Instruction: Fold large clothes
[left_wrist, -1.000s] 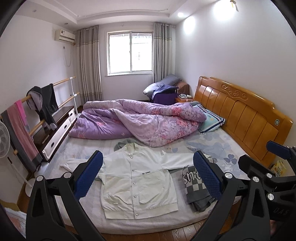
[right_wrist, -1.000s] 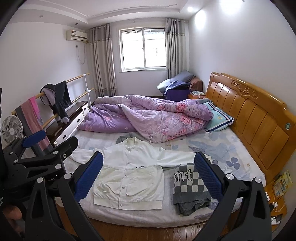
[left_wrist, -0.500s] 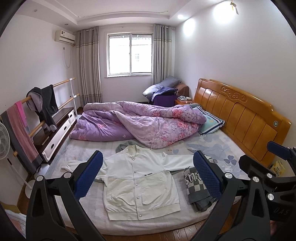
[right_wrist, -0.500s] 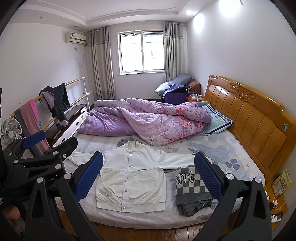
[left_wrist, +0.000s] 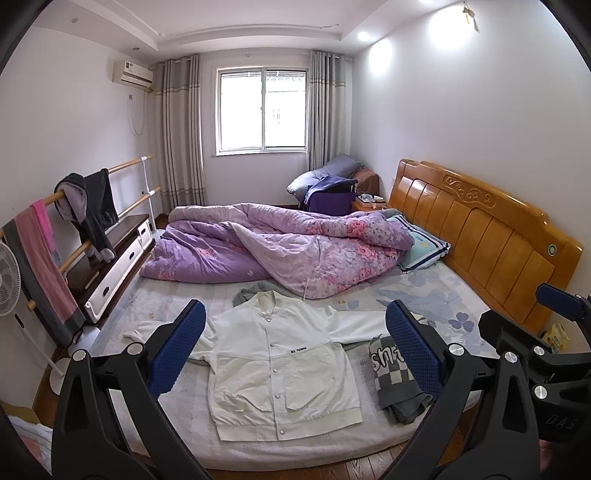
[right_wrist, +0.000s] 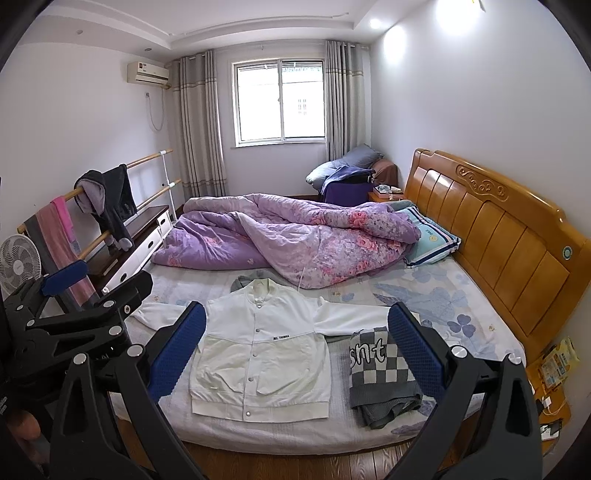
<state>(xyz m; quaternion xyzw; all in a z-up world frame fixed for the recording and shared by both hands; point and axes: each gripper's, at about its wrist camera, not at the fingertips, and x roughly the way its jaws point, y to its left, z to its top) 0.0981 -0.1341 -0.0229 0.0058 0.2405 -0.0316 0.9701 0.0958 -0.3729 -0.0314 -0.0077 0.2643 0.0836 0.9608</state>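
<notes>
Both grippers, left and right, have drawn back slightly from the spread jacket, fingers wide and empty, so folding hasn't begun.

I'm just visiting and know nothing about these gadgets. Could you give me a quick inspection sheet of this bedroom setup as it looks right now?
Surface: bed with floral sheet, wooden headboard.
Job's things: white jacket spread flat, front up, snaps closed, sleeves out; checkered grey sweater folded beside it.
Clutter: purple quilt bunched behind; striped pillow.
Grippers: left gripper and right gripper open, held above the bed, holding nothing.
Cables: white cord below the air conditioner.
Surroundings: window, curtains, clothes rail with garments, fan.
</notes>
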